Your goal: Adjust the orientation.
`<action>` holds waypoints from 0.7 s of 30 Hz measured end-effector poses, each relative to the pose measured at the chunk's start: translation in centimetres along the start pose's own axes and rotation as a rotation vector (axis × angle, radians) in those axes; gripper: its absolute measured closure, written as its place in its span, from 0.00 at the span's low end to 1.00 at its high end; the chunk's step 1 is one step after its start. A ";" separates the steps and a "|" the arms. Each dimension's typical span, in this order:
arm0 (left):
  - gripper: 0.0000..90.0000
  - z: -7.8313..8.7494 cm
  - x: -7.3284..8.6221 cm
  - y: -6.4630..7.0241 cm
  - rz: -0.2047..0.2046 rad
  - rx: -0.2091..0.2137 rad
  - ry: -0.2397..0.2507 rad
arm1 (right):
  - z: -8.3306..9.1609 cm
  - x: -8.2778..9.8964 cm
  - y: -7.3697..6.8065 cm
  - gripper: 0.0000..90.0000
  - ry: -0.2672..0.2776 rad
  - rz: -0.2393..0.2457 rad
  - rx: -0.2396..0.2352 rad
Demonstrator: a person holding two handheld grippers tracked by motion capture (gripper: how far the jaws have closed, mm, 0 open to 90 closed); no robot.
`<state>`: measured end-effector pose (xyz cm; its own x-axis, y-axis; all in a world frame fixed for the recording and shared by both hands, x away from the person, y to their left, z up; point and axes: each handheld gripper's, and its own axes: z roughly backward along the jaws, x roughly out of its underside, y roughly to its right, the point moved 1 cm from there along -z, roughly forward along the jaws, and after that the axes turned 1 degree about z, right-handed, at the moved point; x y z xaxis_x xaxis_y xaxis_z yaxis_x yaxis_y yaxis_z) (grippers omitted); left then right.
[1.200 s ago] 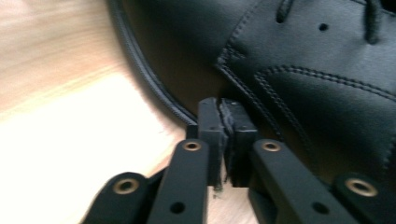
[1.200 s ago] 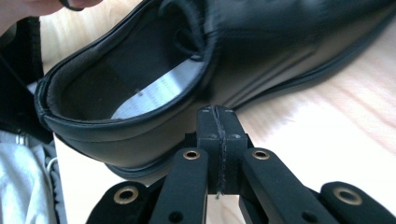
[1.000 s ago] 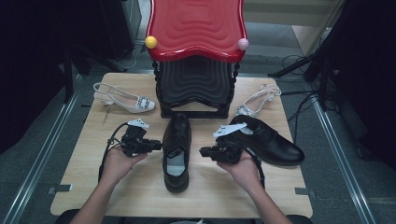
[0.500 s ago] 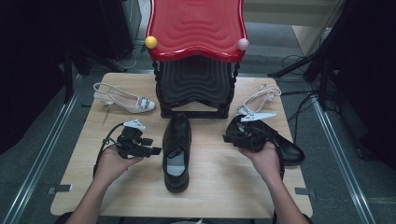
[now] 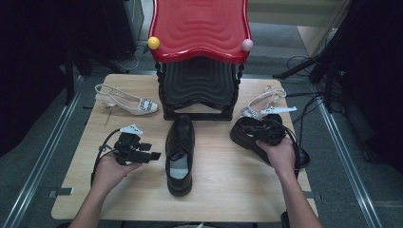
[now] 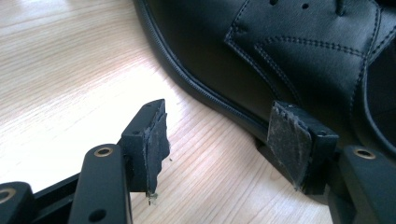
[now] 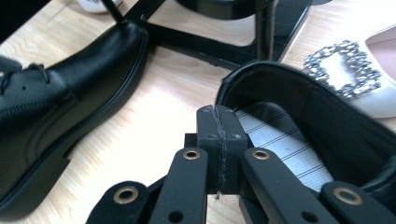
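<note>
While the black rack (image 5: 198, 90) stands bare, both black shoes (image 5: 179, 154) rest outside.

Your left gripper (image 5: 153, 156) and right gripper (image 5: 272, 133) are black, each with a grey three-cornered plate on top and a trailing black cable. Brass-ringed holes mark the jaw links. The pads (image 6: 287, 142) are worn grey. Your forearms are bare.

Wooden table (image 5: 223, 190) with shoes (image 5: 179, 154), rack (image 5: 198, 90)
</note>
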<state>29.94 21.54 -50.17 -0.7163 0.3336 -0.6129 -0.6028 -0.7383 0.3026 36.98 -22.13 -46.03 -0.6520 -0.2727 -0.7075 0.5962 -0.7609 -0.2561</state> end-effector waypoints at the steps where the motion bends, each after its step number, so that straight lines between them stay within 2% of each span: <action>1: 0.42 0.1 0.1 0.0 0.006 -0.004 0.004 | 0.0 -0.1 0.1 1.00 0.000 -0.008 0.001; 5: 0.42 0.3 0.5 -0.2 0.017 -0.011 0.007 | -0.9 -0.1 0.4 1.00 -0.024 -0.014 -0.005; 8: 0.42 0.4 0.6 -0.3 0.021 -0.015 0.006 | -1.1 -0.3 0.5 1.00 -0.014 -0.024 -0.014; 12: 0.42 0.4 0.7 -0.4 0.025 -0.018 0.005 | -1.0 -0.5 0.8 1.00 -0.018 -0.016 0.032; 16: 0.42 0.3 0.7 -0.4 0.026 -0.016 0.000 | -1.9 -0.4 1.0 1.00 -0.052 -0.021 0.048; 18: 0.42 0.3 0.8 -0.5 0.026 -0.016 0.000 | -2.2 -0.4 1.3 1.00 -0.061 -0.030 0.043; 20: 0.42 0.3 0.8 -0.5 0.028 -0.015 0.001 | -2.8 -0.2 1.5 1.00 -0.095 -0.035 0.038; 21: 0.42 0.3 0.8 -0.6 0.029 -0.020 0.005 | -3.0 -0.1 1.6 1.00 -0.090 -0.037 0.030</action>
<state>29.58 22.42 -50.60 -0.7318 0.3092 -0.6073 -0.5746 -0.7592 0.3058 39.45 -21.55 -48.34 -0.7134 -0.2944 -0.6359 0.5572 -0.7886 -0.2600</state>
